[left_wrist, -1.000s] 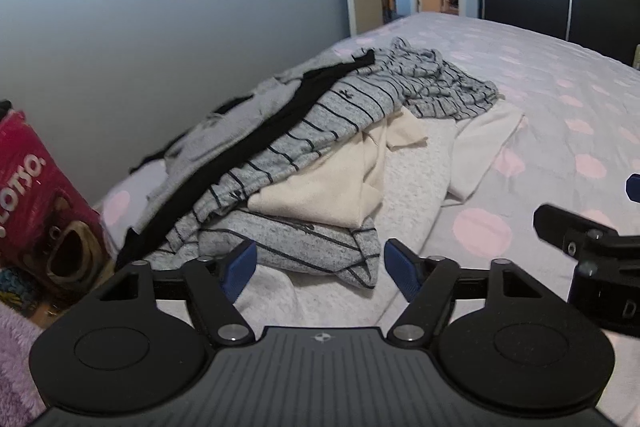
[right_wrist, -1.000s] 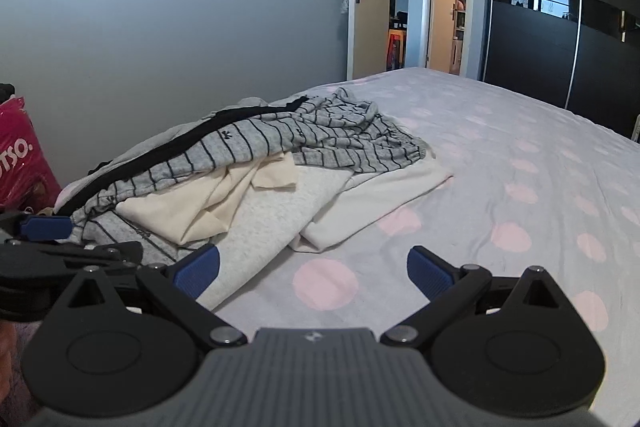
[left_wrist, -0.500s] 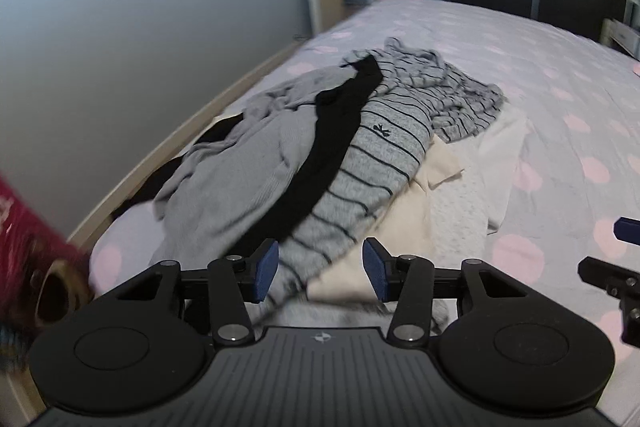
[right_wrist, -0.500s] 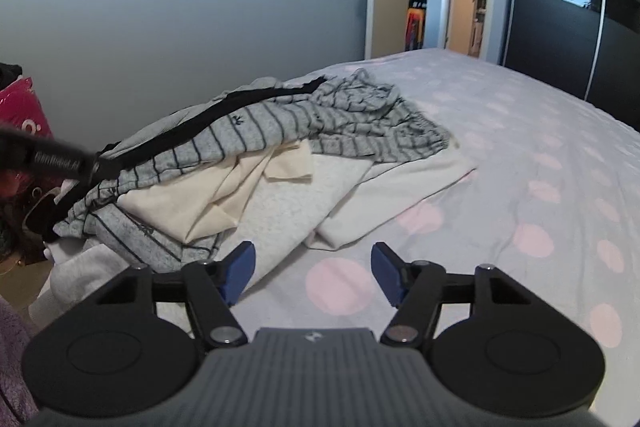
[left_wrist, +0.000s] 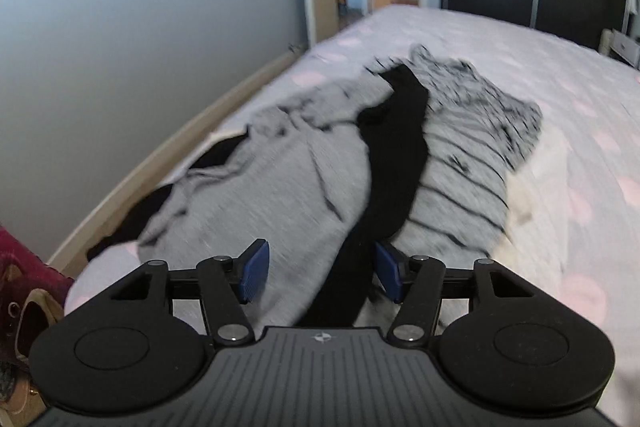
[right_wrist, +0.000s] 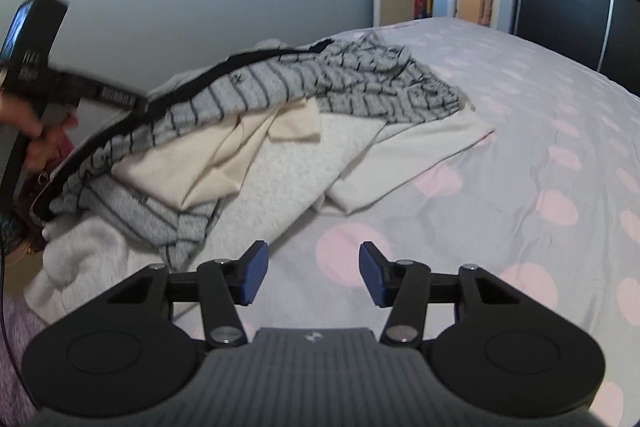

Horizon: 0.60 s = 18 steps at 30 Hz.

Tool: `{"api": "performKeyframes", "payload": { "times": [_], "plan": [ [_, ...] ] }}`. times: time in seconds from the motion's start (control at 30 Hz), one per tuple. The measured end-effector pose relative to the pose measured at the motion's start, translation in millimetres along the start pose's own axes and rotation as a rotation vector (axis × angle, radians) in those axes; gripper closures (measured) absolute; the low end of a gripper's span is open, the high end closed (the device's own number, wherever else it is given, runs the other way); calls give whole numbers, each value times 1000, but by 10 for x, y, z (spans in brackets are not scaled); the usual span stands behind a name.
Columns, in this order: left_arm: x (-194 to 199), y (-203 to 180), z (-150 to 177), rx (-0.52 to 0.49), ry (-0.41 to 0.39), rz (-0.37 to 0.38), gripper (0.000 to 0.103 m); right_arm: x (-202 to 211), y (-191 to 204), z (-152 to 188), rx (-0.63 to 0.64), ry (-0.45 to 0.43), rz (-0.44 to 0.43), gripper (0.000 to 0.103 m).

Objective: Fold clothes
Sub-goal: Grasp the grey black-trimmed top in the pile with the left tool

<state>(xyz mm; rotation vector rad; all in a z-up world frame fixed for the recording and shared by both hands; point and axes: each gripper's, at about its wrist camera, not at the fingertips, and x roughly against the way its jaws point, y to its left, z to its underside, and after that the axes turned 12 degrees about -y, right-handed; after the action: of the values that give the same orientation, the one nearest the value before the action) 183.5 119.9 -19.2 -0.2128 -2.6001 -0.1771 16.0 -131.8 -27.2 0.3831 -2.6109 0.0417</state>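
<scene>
- Your left gripper (left_wrist: 320,273) hangs over the near end of the clothes pile (left_wrist: 360,163), its blue pads (left_wrist: 253,271) apart and pressing on nothing. Its jaws have just been opening again after a brief narrowing.
- Between those pads and just below them lie the plain grey garment (left_wrist: 256,195) and the black garment (left_wrist: 384,187). The black one runs as a long strip away from the claw, close beside the right-hand pad. You cannot tell from this blurred view whether either pad touches cloth.
- Beyond the black strip, ahead and to the right of the left claw, spreads the grey striped top (left_wrist: 472,163).
- Your right gripper (right_wrist: 310,273) is held above the bed cover (right_wrist: 520,131), over a pink dot, with its pads parted and nothing between them. Its jaws have just been closing.
- From the right claw, the pile sits ahead and to the left: a cream garment (right_wrist: 208,163) under the striped one, and a pale speckled piece (right_wrist: 288,171) nearest the left pad, apart from it.
- Far left of the right claw you see your hand (right_wrist: 36,143) gripping the other tool's handle.
- A red bag (left_wrist: 24,267) stands left of the left claw, beside the bed.
</scene>
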Motion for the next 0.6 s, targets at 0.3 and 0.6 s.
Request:
{"api": "performKeyframes", "payload": {
  "times": [0.3, 0.6],
  "plan": [
    [25, -157, -81, -65, -11, 4, 90, 26, 96, 31, 49, -1, 5, 47],
    [908, -728, -455, -161, -245, 148, 95, 340, -29, -78, 34, -71, 77, 43]
  ]
}}
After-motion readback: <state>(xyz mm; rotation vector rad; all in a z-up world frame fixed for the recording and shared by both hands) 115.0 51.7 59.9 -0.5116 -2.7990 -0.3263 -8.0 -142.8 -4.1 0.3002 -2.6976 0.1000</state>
